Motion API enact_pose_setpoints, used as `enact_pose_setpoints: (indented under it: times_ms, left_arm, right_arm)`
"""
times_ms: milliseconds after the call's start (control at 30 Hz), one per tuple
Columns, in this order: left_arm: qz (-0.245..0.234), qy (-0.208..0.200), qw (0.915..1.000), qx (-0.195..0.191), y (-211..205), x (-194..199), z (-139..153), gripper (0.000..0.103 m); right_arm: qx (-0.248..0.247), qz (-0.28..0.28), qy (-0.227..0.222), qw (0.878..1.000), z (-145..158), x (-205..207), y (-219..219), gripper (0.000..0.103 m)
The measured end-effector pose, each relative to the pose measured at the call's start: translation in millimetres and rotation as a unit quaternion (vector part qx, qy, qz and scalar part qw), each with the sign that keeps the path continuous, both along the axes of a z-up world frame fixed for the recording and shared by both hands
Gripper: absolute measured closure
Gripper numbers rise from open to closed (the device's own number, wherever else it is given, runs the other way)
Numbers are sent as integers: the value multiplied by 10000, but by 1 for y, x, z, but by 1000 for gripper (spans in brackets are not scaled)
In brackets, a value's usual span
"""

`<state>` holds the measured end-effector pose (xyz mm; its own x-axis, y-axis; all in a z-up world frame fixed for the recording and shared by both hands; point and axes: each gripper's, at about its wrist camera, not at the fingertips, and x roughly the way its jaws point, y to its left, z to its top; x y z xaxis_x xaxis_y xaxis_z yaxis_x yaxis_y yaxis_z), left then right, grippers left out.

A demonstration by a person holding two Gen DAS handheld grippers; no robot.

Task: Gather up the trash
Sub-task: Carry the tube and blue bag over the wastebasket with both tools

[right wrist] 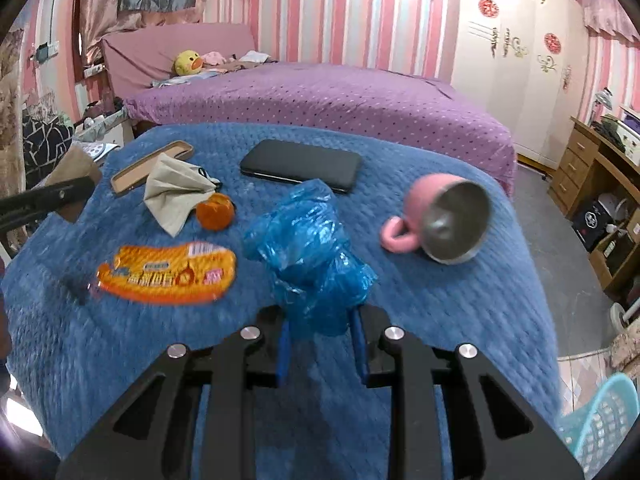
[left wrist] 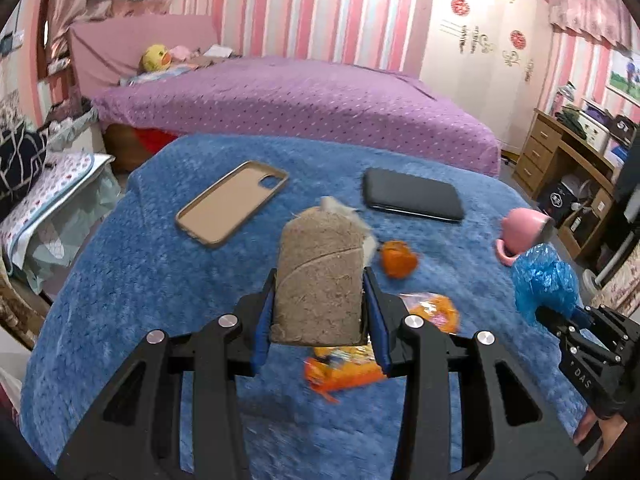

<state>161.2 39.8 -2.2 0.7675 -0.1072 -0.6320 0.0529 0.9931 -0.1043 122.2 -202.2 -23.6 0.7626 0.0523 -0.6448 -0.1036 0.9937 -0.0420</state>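
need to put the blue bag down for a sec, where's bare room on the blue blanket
Bare patches: the near strip of the blue blanket in front of the orange wrapper, and the right edge beyond the pink cup. It is crowded from the phone case and black phone down to the orange peel.

On the blue blanket there was one tan phone case, one black phone, one pink cup, one small orange fruit and one orange snack wrapper. One crumpled blue plastic bag and one beige cloth were there too. One brown fibrous block made the count of such pieces. Beyond lay one purple bed with one yellow plush toy.
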Motion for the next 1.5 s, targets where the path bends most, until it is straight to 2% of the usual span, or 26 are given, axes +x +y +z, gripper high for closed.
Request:
enact_pose_setpoints:
  times_ms: [167, 300, 400, 567, 1033, 1233, 1367, 1500]
  left_arm:
    - [-180, -31, 9998, -77, -30, -19, 4, 64]
    - [-337, 39, 9993, -156, -55, -32, 0, 64]
    - [-474, 15, 9987, -187, -72, -40, -1, 64]
    - [-561, -105, 9984, 30, -98, -49, -6, 64]
    - [-612, -24, 9981, 85, -126, -46, -16, 64]
    - [-652, -43, 9978, 103, -138, -45, -15, 64]
    - [-721, -124, 9973, 105, -155, -47, -7, 64]
    - [-966, -203, 9948, 236, -187, -56, -2, 64]
  right_arm:
    - [41, -243, -79, 9997, 5, -35, -28, 78]
    - [103, -510, -90, 9986, -4, -57, -52, 78]
    - [197, -651, -72, 9977, -11, -60, -68, 78]
    - [290, -808, -122, 9962, -16, -62, -87, 78]
    - [362, -874, -77, 9955, -27, -60, -104, 78]
    - [487, -900, -189, 9946, -21, -66, -115, 78]
    - [592, -1013, -402, 9923, -3, -79, -135, 78]
    - [291, -1160, -486, 9916, 8, -102, -163, 78]
